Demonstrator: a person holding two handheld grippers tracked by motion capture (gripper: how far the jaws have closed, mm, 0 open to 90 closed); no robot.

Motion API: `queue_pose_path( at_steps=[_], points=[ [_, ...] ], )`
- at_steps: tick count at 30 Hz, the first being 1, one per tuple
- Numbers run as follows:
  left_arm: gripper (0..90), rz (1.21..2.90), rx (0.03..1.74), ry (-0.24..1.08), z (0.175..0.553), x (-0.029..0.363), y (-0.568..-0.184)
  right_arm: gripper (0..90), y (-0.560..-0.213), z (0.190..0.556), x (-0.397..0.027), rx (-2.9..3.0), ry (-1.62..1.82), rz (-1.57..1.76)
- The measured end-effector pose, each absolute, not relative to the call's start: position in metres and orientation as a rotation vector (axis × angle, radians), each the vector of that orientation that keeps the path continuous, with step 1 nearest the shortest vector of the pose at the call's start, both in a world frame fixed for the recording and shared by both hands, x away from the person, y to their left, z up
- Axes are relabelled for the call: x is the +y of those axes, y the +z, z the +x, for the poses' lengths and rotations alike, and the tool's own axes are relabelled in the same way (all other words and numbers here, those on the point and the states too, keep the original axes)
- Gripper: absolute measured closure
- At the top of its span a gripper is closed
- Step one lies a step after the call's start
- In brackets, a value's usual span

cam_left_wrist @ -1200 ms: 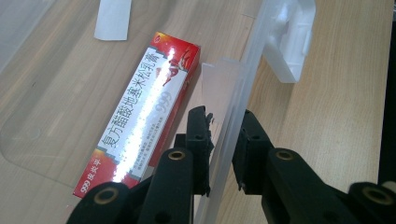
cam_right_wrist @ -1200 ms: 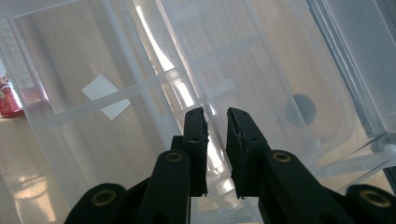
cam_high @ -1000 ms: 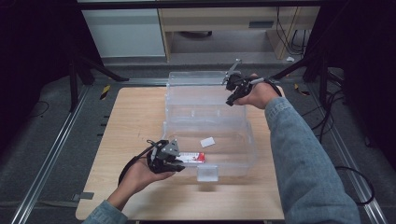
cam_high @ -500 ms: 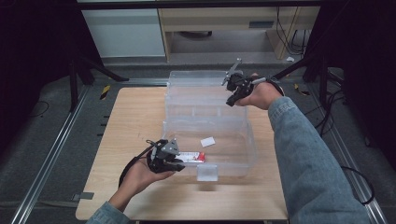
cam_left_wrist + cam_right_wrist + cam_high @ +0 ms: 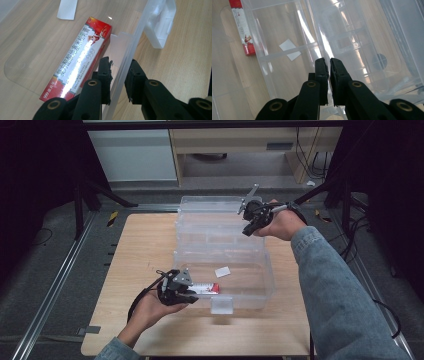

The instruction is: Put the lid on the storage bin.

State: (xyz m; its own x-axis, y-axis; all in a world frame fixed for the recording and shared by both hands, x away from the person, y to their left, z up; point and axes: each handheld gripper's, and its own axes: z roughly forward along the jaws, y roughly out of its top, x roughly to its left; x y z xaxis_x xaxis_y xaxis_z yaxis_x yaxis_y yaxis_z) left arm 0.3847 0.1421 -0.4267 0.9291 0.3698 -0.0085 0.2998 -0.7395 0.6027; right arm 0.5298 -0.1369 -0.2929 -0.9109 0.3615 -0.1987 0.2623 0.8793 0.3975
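Left gripper [image 5: 117,72] astride clear box [image 5: 260,285] front wall, red carton [image 5: 80,60] just beside.

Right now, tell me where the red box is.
In the high view the red box lies inside the clear bin, at its near left corner, beside the left gripper.

- The left gripper [image 5: 119,72] rises from the bottom edge, its two black jaws straddling the thin front wall of a clear plastic box [image 5: 130,53].
- One jaw stands inside the box, the other outside; whether the pads press the wall cannot be told.
- A red and white medicine carton [image 5: 78,58] with Chinese print lies flat inside, just beside the inner jaw.
- A small white paper slip [image 5: 67,9] lies farther in.
- A clear latch [image 5: 162,23] hangs outside the wall over the wooden table [image 5: 190,55].
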Motion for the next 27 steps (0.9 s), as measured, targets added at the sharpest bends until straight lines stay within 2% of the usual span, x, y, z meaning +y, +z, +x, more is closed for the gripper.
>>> queue_pose_path(
  at_steps=[27],
  points=[
    [74.4,2.455,0.481,0.153,0.385,0.142,-0.427,85.7,-0.286,0.496,-0.139,2.761,0.564,0.45]
  ],
)
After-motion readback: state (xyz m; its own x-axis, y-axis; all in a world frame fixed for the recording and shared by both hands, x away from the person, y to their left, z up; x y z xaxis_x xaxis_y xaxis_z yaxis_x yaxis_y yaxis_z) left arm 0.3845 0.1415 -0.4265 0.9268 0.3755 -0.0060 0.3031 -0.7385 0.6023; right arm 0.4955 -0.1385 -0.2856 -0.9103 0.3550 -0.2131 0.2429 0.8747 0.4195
